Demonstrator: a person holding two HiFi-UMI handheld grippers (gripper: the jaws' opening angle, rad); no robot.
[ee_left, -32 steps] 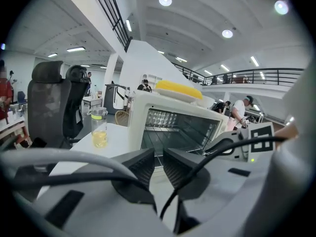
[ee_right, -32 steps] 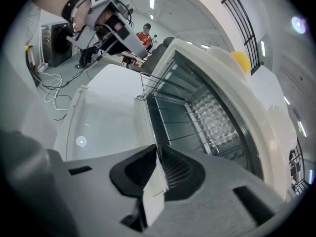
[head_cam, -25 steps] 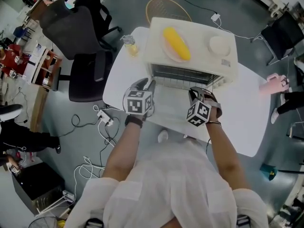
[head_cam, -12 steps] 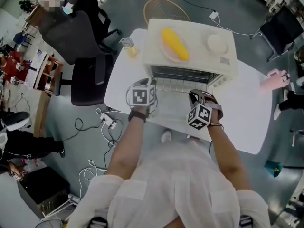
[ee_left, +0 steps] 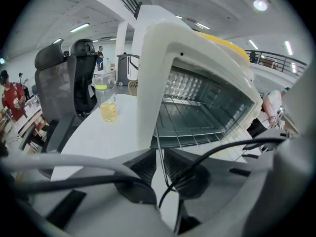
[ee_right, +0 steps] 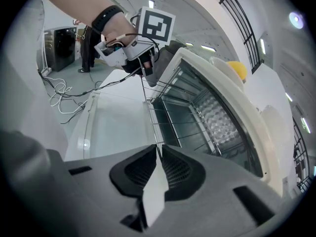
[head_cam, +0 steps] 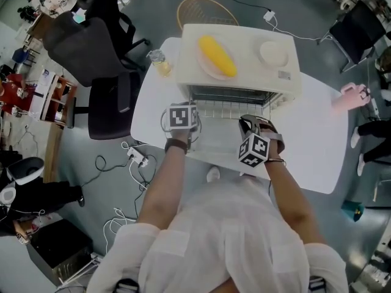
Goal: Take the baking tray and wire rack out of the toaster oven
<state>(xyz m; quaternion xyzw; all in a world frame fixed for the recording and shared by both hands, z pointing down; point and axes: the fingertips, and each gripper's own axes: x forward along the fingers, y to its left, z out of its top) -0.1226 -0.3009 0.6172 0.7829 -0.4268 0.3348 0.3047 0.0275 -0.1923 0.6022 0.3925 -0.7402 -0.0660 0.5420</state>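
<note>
1. Wire rack point(head_cam: 229, 107): partly drawn from toaster oven point(head_cam: 238, 60) on table point(head_cam: 317, 145); removal incomplete.
2. Left hand-held gripper point(ee_left: 159, 157): jaws have just been closing, now pinching rack's front wire.
3. Right hand-held gripper point(ee_right: 159, 154): clamped on same wire.
4. Baking tray: not made out; removal outstanding.

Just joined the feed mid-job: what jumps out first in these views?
The white toaster oven stands open on the table, a yellow corn cob on top. Both the left gripper, whose jaws have just been closing, and the right gripper pinch the front wire of the wire rack, partly slid out.
</note>
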